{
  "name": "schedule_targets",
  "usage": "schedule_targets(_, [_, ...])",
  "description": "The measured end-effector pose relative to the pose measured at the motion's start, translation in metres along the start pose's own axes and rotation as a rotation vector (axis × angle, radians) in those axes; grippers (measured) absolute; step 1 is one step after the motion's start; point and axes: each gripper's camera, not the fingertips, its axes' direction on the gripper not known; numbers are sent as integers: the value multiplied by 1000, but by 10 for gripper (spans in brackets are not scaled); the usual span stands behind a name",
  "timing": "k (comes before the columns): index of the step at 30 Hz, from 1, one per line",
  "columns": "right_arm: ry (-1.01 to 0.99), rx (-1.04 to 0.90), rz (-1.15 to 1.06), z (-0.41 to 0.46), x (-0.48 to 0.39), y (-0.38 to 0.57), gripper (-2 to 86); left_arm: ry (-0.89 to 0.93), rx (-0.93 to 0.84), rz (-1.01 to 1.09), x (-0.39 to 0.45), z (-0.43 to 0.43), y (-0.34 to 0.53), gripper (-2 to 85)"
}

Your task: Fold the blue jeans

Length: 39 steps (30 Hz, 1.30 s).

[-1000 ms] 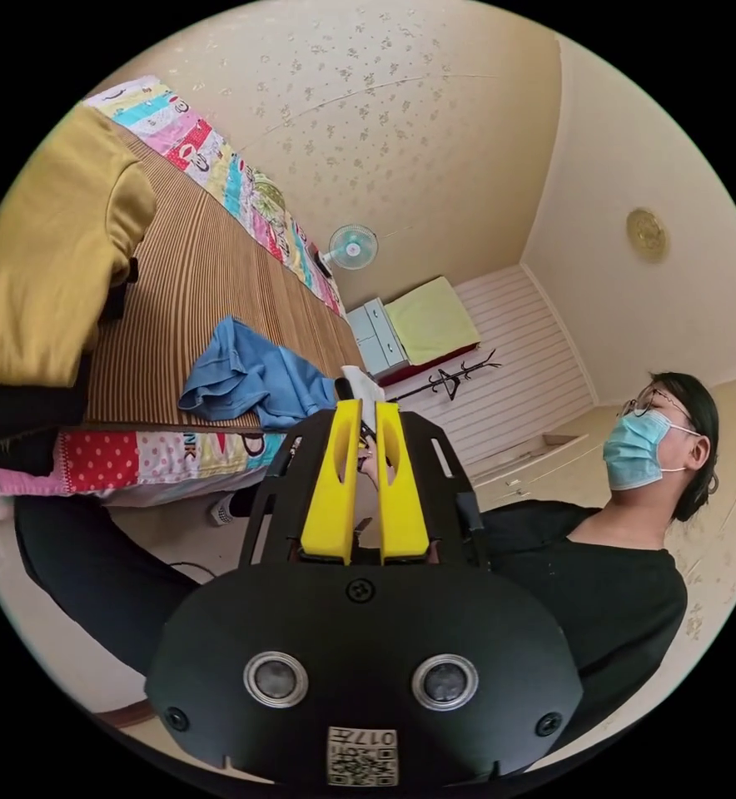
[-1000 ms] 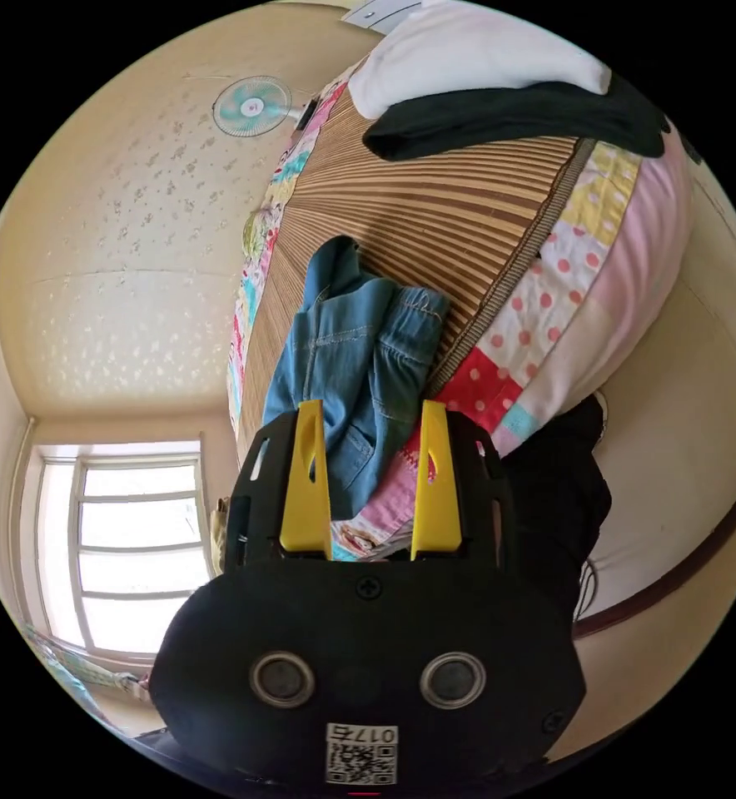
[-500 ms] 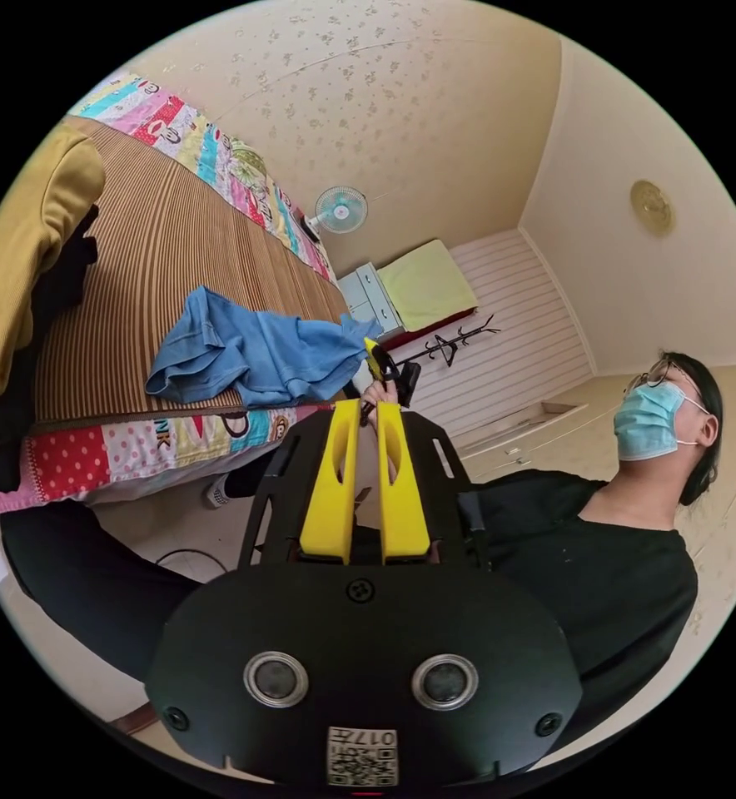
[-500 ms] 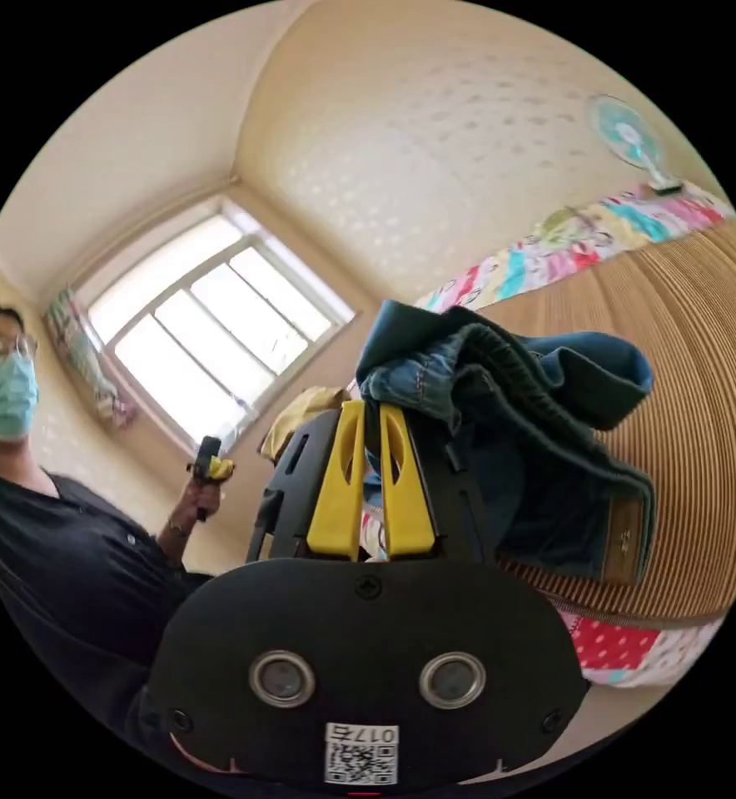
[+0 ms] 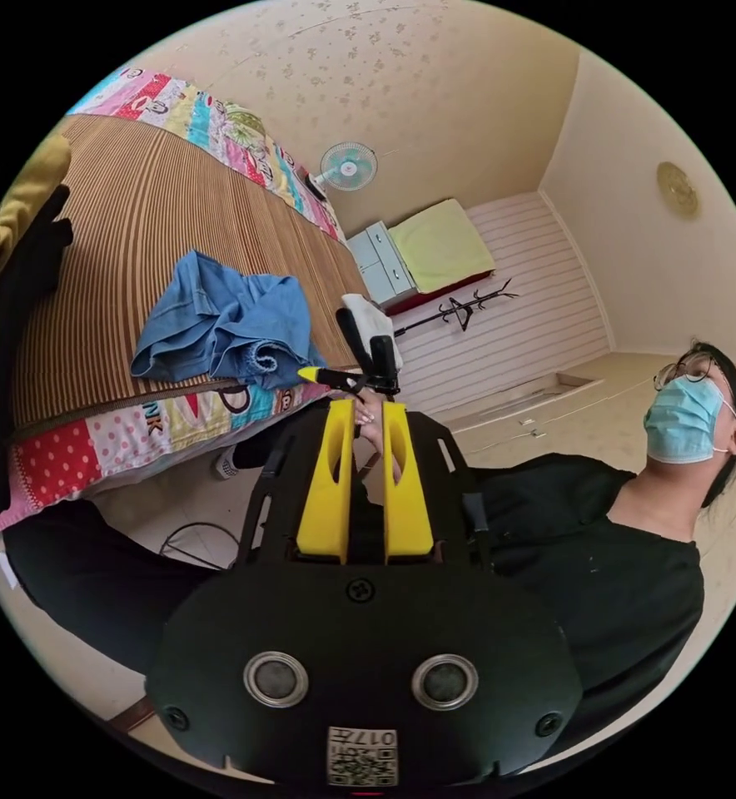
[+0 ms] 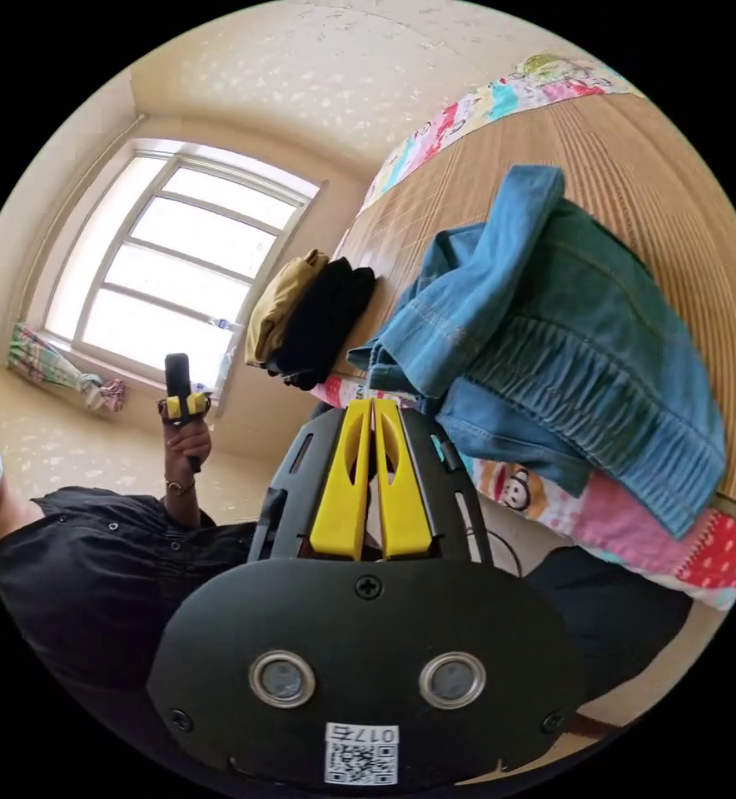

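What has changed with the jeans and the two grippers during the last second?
The right gripper, open a second ago, closed on the jeans half a second ago and lifted a bunch. Now its jaws are shut with nothing between them, and the jeans lie crumpled at the bed edge. The left gripper stayed shut, off the jeans.

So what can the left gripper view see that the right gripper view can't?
The left gripper view has a fan, drawers, a coat rack and the right gripper close to the jeans' hem. The right gripper view has a bright window and the left gripper held up in a hand. Both have the blue jeans bunched on the striped mat, the patchwork quilt, the yellow and black clothes pile and the person's black top.
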Motion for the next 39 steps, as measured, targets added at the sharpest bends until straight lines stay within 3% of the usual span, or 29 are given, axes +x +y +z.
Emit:
schedule_targets(8, [621, 50, 120, -54, 30, 3, 105, -43, -56, -54, -29, 19, -6, 65])
schedule_targets(10, [691, 112, 227, -58, 57, 10, 117, -15, -56, -49, -34, 23, -10, 67])
schedule_targets(13, [420, 255, 464, -70, 113, 29, 121, 29, -59, -48, -41, 26, -16, 69])
schedule_targets(15, [273, 312, 509, -66, 134, 37, 113, 7, -58, -55, -45, 25, -18, 72])
schedule_targets(21, [218, 298, 603, -58, 147, 37, 59, -7, -32, -72, -58, 19, -18, 78])
schedule_targets(31, [193, 342, 666, -40, 166, 53, 93, -34, 2, -98, -82, 8, -13, 79])
schedule_targets(37, [227, 297, 520, -47, 127, 50, 43, -51, 24, -86, -92, -2, -12, 82])
schedule_targets(39, [-6, 396, 367, -61, 103, 52, 38, -91, 27, -84, -93, 0, -11, 85])
